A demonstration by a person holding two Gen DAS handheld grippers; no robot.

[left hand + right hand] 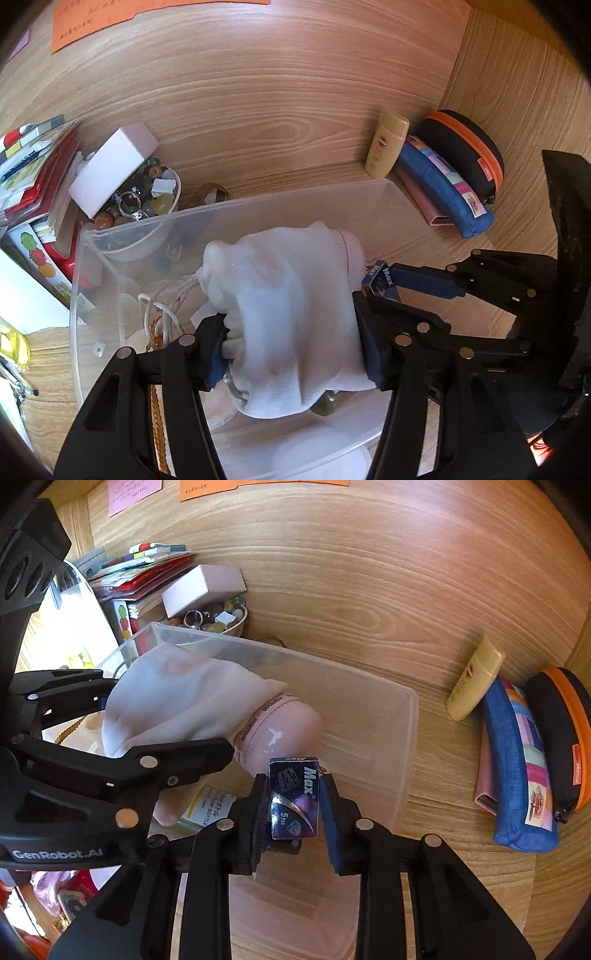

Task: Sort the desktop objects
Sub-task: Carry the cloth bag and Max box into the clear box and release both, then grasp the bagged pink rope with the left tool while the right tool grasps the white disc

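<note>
Socks (295,325) clamped above bin rim (258,201).

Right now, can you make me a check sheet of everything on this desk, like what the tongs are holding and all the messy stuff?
Surface: wooden desk, wood panel behind.
Job's things: white cloth bundle and small blue Max box, both over the clear plastic bin.
Clutter: bowl of beads and rings, white box on it, book stack, yellow bottle, blue pencil case, black case with orange zip, orange paper.
Tongs: left tongs shut on the bundle; right tongs shut on the Max box.
Cables: white cord inside the bin.
Surroundings: nothing seen beyond the desk.
</note>
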